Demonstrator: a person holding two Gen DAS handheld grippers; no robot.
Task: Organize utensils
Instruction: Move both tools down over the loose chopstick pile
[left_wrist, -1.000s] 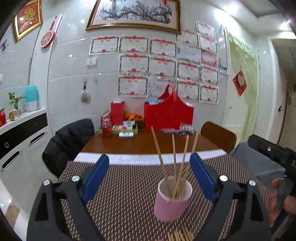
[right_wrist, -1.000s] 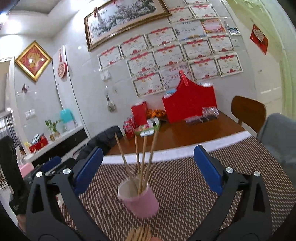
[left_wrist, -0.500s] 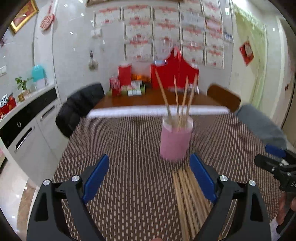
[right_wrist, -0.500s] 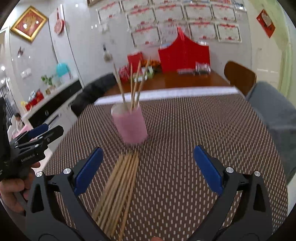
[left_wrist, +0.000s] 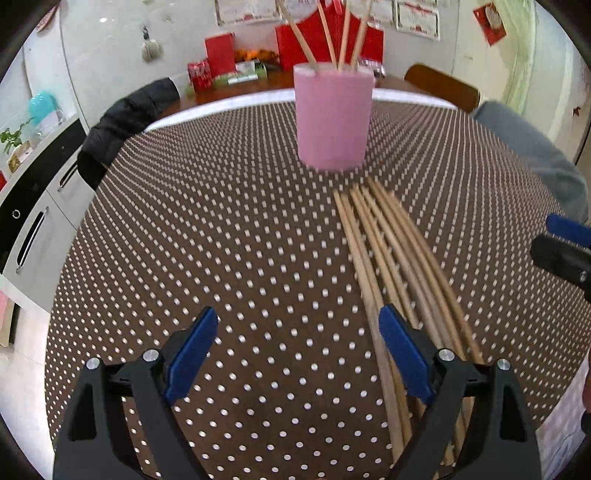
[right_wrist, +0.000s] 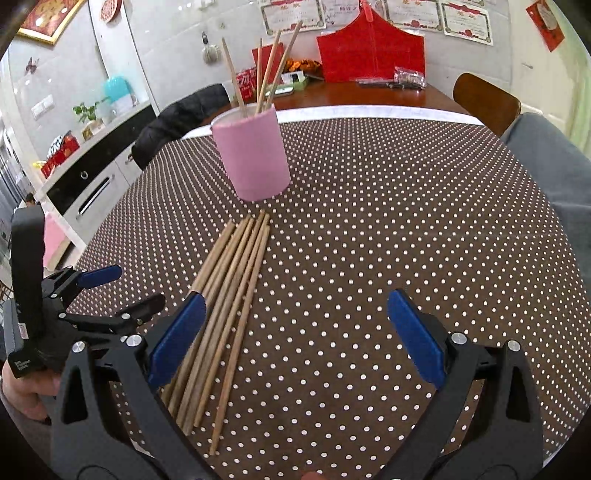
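A pink cup (left_wrist: 333, 116) (right_wrist: 252, 154) stands on the brown dotted tablecloth with several wooden chopsticks upright in it. In front of it a bundle of loose chopsticks (left_wrist: 391, 266) (right_wrist: 229, 295) lies flat on the cloth. My left gripper (left_wrist: 297, 334) is open above the cloth, its right finger over the bundle's left edge. My right gripper (right_wrist: 293, 321) is open too, its left finger over the bundle's near end, nothing between the pads. In the right wrist view the left gripper (right_wrist: 96, 291) shows at the left, held by a hand.
The dotted tablecloth (left_wrist: 221, 240) (right_wrist: 388, 221) covers the near table. A dark jacket on a chair (left_wrist: 122, 114) sits at the left, a wooden chair (right_wrist: 484, 99) at the far right. Red boxes and a can (left_wrist: 218, 62) stand at the back by the wall.
Both grippers have dropped and tilted down toward the cloth. The cup has slid up in view and the loose chopsticks now lie close beneath the fingers. Both stay open.
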